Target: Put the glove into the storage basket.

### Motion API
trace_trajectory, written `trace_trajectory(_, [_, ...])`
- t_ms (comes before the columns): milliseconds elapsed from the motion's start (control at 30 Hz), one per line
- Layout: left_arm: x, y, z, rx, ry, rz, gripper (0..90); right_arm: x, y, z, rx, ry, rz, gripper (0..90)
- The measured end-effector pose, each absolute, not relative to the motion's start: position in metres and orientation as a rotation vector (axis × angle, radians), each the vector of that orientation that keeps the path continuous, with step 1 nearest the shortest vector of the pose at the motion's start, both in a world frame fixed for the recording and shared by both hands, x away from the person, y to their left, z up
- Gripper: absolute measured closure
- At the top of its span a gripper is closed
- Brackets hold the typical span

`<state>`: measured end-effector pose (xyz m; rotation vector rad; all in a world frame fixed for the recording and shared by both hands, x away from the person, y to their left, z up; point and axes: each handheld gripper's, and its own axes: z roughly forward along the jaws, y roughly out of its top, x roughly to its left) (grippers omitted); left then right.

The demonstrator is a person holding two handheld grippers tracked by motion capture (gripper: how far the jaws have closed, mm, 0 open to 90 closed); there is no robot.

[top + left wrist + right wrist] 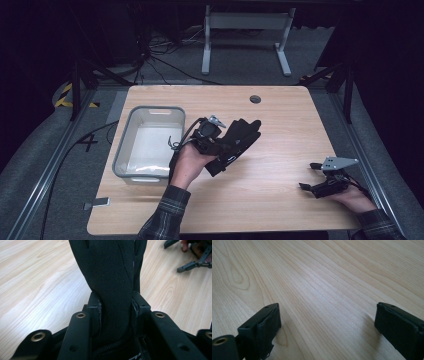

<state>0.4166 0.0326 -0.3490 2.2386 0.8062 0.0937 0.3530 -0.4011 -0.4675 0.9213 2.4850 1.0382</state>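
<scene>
A black glove (241, 136) hangs above the middle of the wooden table (280, 125), just right of the grey bin, and my left gripper (224, 146) is shut on its cuff end. In the left gripper view the glove (112, 272) runs up between the two pads, its fingers pointing away, and my left gripper (116, 305) presses it from both sides. My right gripper (308, 176) stays low near the table's right front edge, open with nothing between its pads. In the right gripper view my right gripper (328, 322) has bare wood between its jaws.
A grey plastic bin (122, 150) stands at the table's left side, beside my left hand. A round cable hole (255, 99) sits near the far edge. Beyond the table stands a white metal frame (245, 22). The other gripper (192, 255) lies far off in the left gripper view.
</scene>
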Motion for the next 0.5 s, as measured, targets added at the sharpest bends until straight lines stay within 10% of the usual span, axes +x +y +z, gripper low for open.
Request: trace_trajectory(500, [0.42, 0.098, -0.333, 2.151, 0.953, 0.186, 67.4, 0.353, -0.401, -0.468, 0.921, 2.485, 1.038, 7.6])
